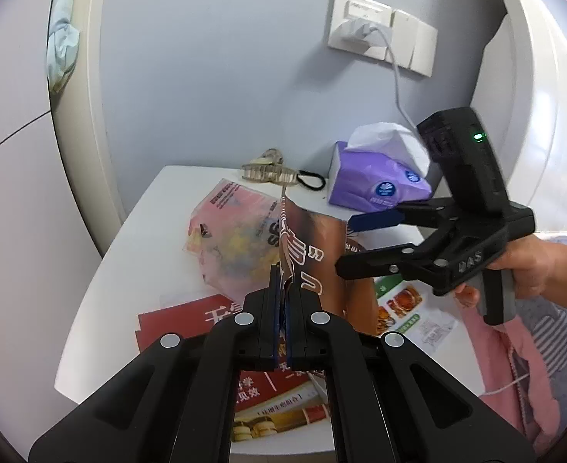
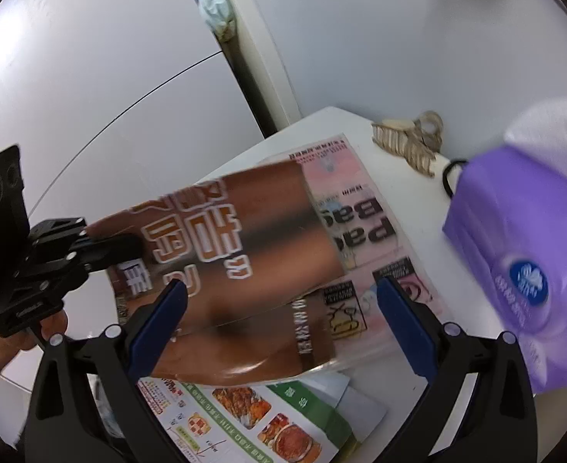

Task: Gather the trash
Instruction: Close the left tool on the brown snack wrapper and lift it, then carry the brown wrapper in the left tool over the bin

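Left gripper (image 1: 281, 308) lifts a brown wrapper (image 1: 314, 254) off a cluttered white counter (image 1: 102, 289).

Its fingers are clamped together on the wrapper's edge, holding it upright above the flyers (image 1: 183, 320) near the counter's front edge. The right gripper (image 2: 283, 305), fingers wide apart, hovers beside it; a purple tissue pack (image 1: 376, 185) occupies the back right corner.

On the surface (image 1: 102, 301), leaflets (image 1: 191, 324) lie nearest, a plastic bag (image 1: 229, 239) behind them, and a tissue pack (image 1: 376, 185) at the back right by the wall.
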Demonstrator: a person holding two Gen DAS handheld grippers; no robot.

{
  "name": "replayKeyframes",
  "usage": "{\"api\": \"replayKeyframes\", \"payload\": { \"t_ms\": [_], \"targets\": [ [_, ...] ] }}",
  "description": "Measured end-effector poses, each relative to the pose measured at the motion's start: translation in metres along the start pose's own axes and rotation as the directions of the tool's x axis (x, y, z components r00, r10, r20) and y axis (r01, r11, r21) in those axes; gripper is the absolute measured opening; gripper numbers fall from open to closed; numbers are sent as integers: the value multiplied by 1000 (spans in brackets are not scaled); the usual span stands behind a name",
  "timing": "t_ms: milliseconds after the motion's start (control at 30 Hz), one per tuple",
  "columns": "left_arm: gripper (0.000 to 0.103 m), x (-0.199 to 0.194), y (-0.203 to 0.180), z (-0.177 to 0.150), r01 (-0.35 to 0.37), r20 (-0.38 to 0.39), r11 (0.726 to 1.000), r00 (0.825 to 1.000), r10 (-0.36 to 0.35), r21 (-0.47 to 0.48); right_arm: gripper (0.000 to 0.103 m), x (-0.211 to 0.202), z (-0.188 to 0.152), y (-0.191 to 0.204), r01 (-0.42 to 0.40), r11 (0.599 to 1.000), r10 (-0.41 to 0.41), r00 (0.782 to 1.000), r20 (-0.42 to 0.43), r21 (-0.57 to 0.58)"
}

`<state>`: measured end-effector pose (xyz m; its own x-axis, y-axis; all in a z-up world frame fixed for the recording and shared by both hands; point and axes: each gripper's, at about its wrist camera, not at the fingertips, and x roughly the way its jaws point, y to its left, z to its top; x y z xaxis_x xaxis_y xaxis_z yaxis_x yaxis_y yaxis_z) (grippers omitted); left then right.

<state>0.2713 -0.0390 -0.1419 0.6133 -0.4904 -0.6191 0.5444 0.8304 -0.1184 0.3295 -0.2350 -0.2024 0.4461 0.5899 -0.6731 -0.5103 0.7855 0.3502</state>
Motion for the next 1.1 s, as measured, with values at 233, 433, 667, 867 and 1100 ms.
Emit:
{"api": "replayKeyframes", "payload": {
  "t_ms": [233,433,667,867,1100],
  "targets": [
    [0,-13,-4,-1,6,16,1000,1000,-6,1,58,0,-3,3,-54,998,54,998,-13,42],
    [0,-16,-5,-3,3,9,1000,1000,-3,-3,41,4,-3,4,-88,993,90,996,-26,78],
    [0,-18,2,-7,-18,1,1000,1000,18,-25,12,0,-5,10,-72,996,73,997,-24,47],
    [0,-29,-2,-9,-33,10,999,999,33,-29,9,-9,-4,24,-57,998,57,998,-8,7],
    [0,-56,-7,-12,-62,25,997,998,63,-44,9,-27,-6,45,-52,998,53,998,22,-28]
  ]
}}
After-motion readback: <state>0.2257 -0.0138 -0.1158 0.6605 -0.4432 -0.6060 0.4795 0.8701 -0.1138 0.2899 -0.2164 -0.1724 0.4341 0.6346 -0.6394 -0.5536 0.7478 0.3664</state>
